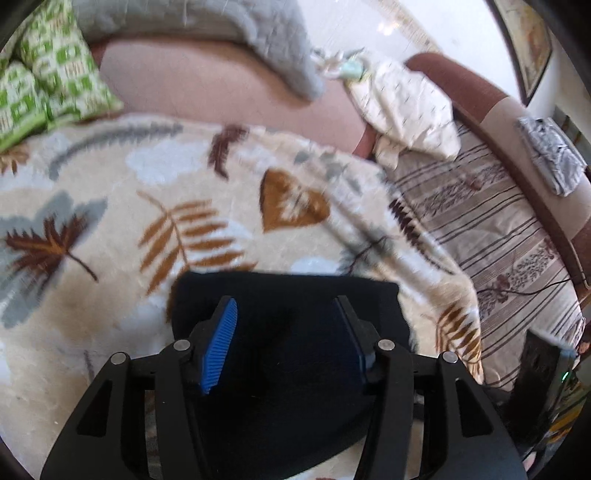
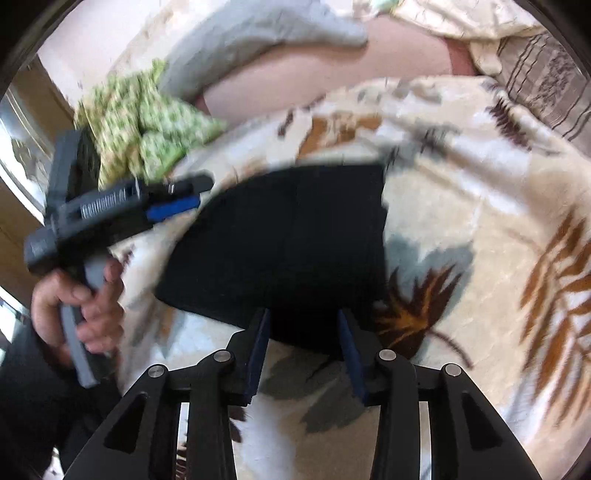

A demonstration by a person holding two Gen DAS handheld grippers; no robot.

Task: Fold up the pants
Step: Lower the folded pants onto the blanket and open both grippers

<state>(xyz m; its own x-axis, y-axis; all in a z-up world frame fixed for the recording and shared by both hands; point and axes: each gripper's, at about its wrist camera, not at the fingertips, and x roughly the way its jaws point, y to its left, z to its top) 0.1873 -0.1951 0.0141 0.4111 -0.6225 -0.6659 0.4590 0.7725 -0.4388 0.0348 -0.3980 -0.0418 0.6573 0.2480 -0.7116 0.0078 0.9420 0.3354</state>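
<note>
The black pants (image 1: 288,332) lie folded into a compact rectangle on the leaf-patterned blanket (image 1: 110,221). My left gripper (image 1: 284,306) hovers open over the folded pants, jaws wide apart and holding nothing. In the right wrist view the pants (image 2: 288,240) lie ahead, and my right gripper (image 2: 303,317) is open at their near edge, empty. The left gripper (image 2: 184,195) also shows there, held in a hand at the pants' left edge.
A green patterned pillow (image 1: 48,81) and a grey blanket (image 1: 221,33) lie at the back on the pink sofa (image 1: 207,85). A cream cloth (image 1: 406,107) and a striped cover (image 1: 498,229) are to the right. The blanket (image 2: 480,221) extends right of the pants.
</note>
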